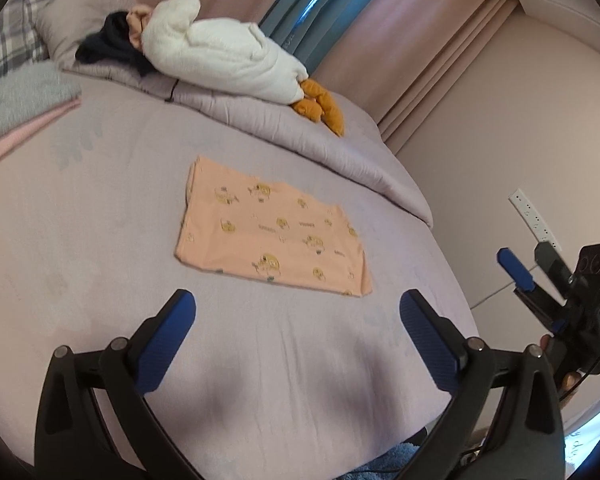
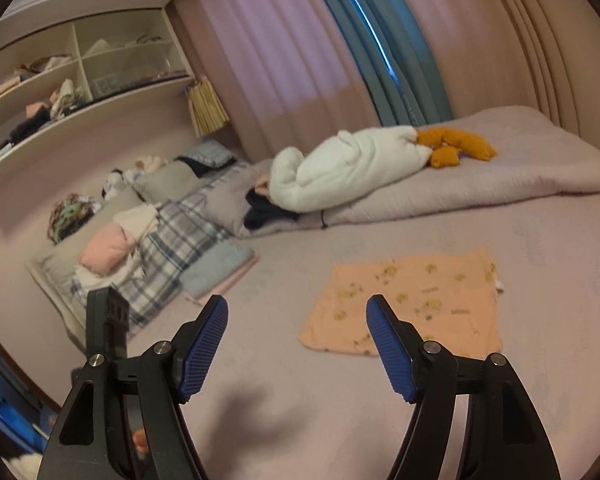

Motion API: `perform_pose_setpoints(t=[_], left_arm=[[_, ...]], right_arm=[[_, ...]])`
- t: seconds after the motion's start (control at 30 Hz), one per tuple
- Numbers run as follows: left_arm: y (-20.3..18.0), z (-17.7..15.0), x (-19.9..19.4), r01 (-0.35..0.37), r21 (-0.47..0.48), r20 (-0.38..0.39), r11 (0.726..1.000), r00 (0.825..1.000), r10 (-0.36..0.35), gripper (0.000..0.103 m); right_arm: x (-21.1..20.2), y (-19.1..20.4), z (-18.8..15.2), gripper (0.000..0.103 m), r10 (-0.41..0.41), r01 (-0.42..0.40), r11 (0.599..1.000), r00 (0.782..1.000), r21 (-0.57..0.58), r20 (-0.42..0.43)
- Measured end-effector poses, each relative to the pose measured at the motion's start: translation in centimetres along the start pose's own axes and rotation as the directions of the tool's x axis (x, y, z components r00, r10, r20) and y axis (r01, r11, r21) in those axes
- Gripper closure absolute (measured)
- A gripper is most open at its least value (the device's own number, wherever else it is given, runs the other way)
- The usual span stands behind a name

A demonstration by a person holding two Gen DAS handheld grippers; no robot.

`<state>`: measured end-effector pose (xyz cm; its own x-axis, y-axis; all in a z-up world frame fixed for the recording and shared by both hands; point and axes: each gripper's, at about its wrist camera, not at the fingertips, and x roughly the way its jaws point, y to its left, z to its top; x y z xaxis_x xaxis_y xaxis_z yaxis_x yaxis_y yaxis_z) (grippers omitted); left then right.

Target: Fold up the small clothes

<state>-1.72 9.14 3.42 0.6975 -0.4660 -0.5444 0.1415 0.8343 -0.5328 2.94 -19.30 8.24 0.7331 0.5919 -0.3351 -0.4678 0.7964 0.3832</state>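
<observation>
Bed point(image 1: 80, 240): covered in a lilac sheet, with a rolled duvet point(image 1: 300, 132) laid along its far side. Plush goose point(image 1: 220, 56): white, orange-footed, laid on the duvet. Folded cloths point(image 1: 20, 116): grey on pink, stacked at far left. Peach garment point(image 1: 272, 232): printed, folded into a rectangle and laid flat mid-bed; its long axis is run from far left to near right. Left claw point(image 1: 298, 308): released, nothing held, raised above the sheet near the garment. Right claw point(image 2: 296, 312): released, empty, likewise raised.
</observation>
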Motion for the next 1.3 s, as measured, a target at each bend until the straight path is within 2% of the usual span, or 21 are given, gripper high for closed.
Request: perform_pose_setpoints(t=[0.33, 0.6, 0.77, 0.97, 1.3], left_arm=[[0.3, 1.7, 1.4, -0.060, -0.001, 0.005, 0.998, 0.998, 0.060, 0.001], [1.6, 2.8, 3.0, -0.094, -0.036, 0.019, 0.995, 0.995, 0.095, 0.001], [2.0, 3.2, 4.0, -0.125, -0.017, 0.025, 0.992, 0.992, 0.126, 0.001], [3.5, 3.6, 5.4, -0.117, -0.060, 0.019, 0.991, 0.993, 0.119, 0.001], [5.9, 4.2, 9.5, -0.117, -0.103, -0.066, 0.988, 0.992, 0.111, 0.001]], right_arm=[[1.5, -0.2, 1.7, 0.029, -0.017, 0.017, 1.000, 1.000, -0.010, 0.019], [3.3, -1.5, 1.2, 0.029, -0.041, 0.041, 0.999, 0.999, -0.001, -0.023], [4.4, -3.0, 0.6, 0.029, -0.072, 0.073, 0.997, 0.996, 0.024, -0.059], [5.6, -4.4, 0.3, 0.029, -0.078, 0.084, 0.995, 0.992, 0.056, -0.098], [8.4, -6.3, -0.2, 0.029, -0.083, 0.098, 0.991, 0.984, 0.087, -0.158]])
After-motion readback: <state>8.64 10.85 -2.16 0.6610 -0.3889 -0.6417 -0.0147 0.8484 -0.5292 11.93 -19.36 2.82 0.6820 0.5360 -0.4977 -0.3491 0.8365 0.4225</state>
